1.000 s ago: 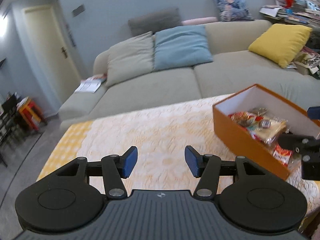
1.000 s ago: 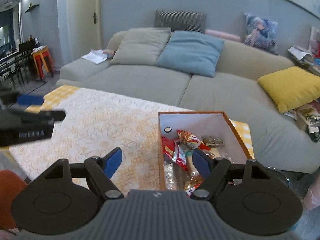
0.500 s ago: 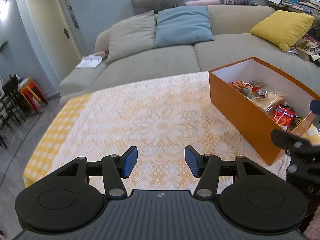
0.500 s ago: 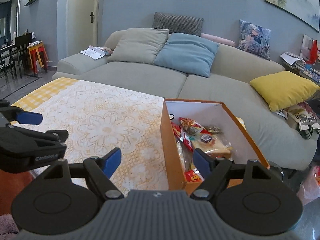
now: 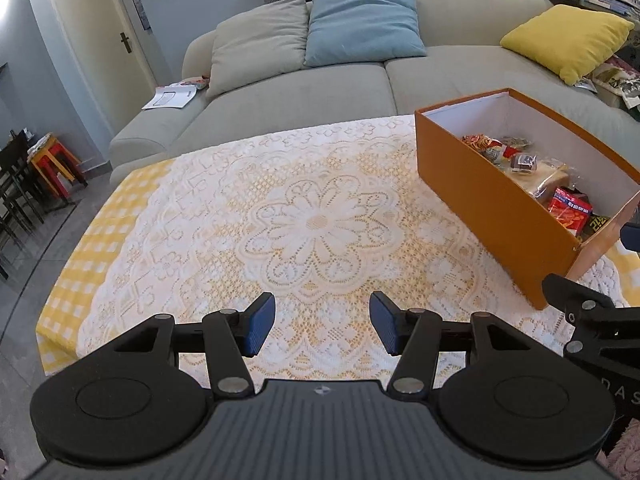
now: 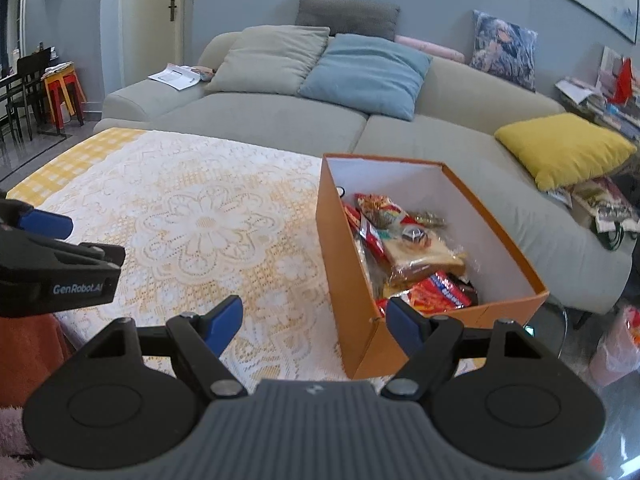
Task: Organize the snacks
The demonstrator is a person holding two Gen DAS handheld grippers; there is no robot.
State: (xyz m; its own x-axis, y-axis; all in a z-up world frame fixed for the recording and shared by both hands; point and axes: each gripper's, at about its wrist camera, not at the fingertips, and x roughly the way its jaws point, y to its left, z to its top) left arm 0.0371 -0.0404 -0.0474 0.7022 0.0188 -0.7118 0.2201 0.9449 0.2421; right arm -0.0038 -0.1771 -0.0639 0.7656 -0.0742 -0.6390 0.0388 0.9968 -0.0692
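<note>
Grey sofa [image 5: 360, 80] with yellow cushion [image 5: 568, 38], lace tablecloth [image 5: 280, 220]

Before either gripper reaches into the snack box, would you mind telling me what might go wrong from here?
1. The orange box has a near corner that looks split, its end flap leaning outward; a nudge from the right gripper might spill snacks.
2. The packets lie piled and overlapping, so one pinch may lift two.
3. The lace tablecloth could snag a fingertip of the left gripper.
</note>
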